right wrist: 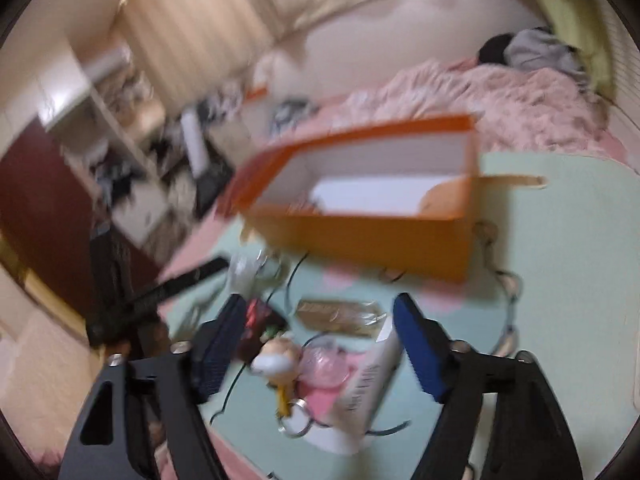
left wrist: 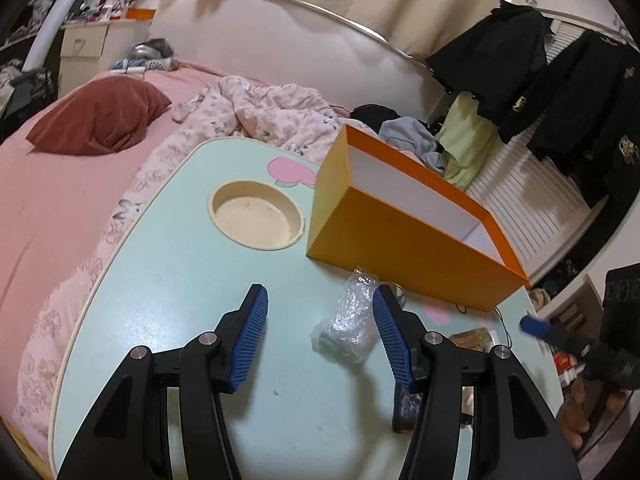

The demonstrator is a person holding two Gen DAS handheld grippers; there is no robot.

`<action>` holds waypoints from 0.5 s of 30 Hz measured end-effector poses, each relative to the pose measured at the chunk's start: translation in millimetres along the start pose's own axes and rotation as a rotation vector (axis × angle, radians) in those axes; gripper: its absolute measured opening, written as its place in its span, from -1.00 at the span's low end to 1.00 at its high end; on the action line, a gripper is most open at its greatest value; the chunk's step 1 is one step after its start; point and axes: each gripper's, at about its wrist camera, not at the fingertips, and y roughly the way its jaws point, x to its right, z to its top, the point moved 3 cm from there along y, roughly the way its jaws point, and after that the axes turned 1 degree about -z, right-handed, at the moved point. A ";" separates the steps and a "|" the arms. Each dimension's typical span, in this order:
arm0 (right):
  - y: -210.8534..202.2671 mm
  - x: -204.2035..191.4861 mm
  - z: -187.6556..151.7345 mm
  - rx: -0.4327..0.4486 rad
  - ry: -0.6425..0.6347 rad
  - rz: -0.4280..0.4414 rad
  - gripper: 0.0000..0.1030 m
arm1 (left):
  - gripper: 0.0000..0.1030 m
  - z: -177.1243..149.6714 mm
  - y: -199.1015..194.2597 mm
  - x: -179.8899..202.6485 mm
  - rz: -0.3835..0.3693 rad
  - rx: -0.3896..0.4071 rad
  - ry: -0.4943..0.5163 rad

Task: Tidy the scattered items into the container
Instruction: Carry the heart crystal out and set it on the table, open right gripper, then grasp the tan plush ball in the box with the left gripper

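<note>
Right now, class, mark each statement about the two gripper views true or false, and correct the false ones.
1. The orange box stands open on the table. True.
2. The left gripper is shut on the clear plastic bag. False: its jaws are open, the bag beside one finger.
3. The round recess in the table holds a cup. False: nothing is in it.
4. The right gripper is open above a small plush keychain. True.
5. A dark red pillow lies on the bed. True.
</note>
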 end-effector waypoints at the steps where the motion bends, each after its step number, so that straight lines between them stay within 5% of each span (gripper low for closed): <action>1: -3.8 4.1 -0.8 0.019 -0.005 -0.010 0.49 | 0.08 2.5 -0.2 3.6 -0.001 0.002 0.010; 5: -7.4 7.6 -8.0 0.043 -0.047 -0.010 0.49 | 0.08 18.7 -5.5 35.1 -0.063 0.004 0.066; 9: -8.2 10.3 -13.7 0.047 -0.045 0.023 0.49 | 0.08 43.0 -1.1 96.8 -0.174 -0.076 0.166; 15: -16.5 17.5 -17.7 0.047 0.017 0.081 0.49 | 0.08 64.2 76.4 182.6 -0.057 -0.358 0.319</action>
